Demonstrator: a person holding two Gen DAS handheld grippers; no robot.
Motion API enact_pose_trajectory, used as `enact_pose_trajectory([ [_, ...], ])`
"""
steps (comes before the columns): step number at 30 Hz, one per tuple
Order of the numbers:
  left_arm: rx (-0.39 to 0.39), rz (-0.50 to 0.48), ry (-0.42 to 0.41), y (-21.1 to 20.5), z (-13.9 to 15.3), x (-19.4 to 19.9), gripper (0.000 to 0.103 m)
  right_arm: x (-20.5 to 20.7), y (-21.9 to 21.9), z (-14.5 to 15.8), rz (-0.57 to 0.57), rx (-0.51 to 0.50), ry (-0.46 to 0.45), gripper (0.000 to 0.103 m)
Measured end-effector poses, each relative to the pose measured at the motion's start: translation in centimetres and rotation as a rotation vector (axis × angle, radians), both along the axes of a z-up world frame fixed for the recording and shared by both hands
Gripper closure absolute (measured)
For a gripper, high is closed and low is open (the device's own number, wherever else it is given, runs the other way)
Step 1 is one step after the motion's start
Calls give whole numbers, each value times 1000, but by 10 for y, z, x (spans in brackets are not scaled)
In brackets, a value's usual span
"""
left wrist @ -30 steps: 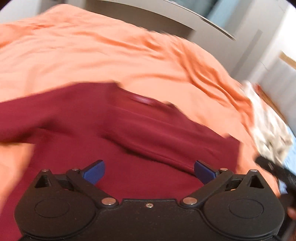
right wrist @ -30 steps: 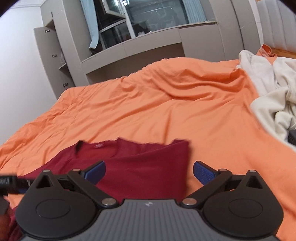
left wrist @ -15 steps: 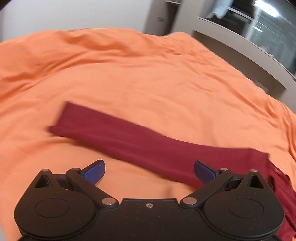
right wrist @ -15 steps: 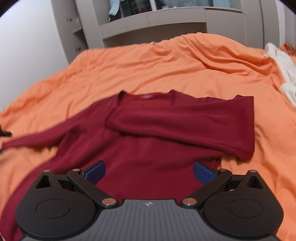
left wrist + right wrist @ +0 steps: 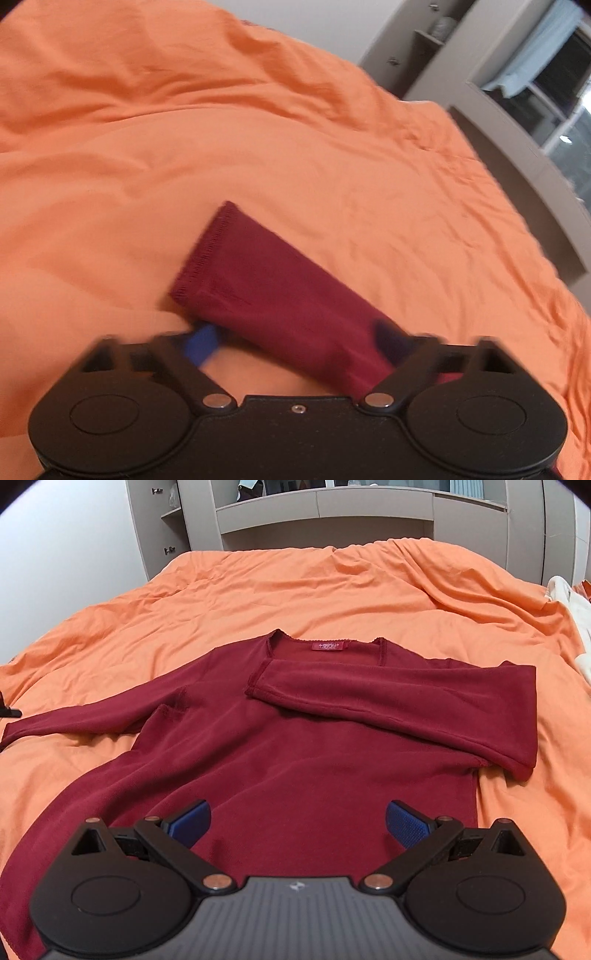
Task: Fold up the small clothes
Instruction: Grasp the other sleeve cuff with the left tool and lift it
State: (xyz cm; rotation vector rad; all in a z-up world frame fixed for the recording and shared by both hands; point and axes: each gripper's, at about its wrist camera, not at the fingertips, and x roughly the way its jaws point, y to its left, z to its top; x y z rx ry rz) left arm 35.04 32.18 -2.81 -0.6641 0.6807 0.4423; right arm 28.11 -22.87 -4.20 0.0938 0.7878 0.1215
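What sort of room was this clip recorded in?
Most likely a bedroom. A dark red top lies spread on a bed under an orange cover, grey built-in cupboards with shelves stand behind it, and there is a curtained window beside them.

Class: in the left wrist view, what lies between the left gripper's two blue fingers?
The sleeve of the dark red top, lying on the orange bedcover.

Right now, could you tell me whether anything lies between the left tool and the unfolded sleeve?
Nothing visible does. The unfolded sleeve already lies between the fingers of the left tool, which have just been closing around it, on the bare orange bedcover.
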Motion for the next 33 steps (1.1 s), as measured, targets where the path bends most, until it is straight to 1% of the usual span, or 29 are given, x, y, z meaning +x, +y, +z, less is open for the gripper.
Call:
enact_pose_trajectory([
  [1,7,14,0,1,0,2,54,1,-1,-2,0,-6,4,0],
  [2,4,24,-3,2,-1,3,73,2,-2,-3,-1,-9,6,0],
  [3,-9,40,-3,3,-3,4,88,3,-3,-5,-4,-8,6,0],
  [5,-39,72,-19,7,-6,5,98,2,-7,-6,-2,14,0,0],
  [7,-38,80,-40,6,-4,7,99,2,-12,-7,10,45,-7,0],
  [9,11,58,-53,-1,5,13,100,4,-18,-5,27,66,-19,0],
  [12,71,2,-114,-20,27,23,100,6,-28,0,20,69,-46,0],
  [16,165,-103,-192,-61,68,44,100,8,-45,7,-8,81,-75,0],
  [21,268,-254,-283,-133,115,70,100,6,-66,9,-34,81,-96,0],
  [25,308,-381,-342,-203,135,89,100,2,-84,8,-71,60,-109,0],
  [29,315,-519,-379,-279,141,105,100,-2,-108,6,-110,52,-116,0],
  [33,299,-633,-402,-350,129,114,100,-7,-132,2,-153,54,-120,0],
])
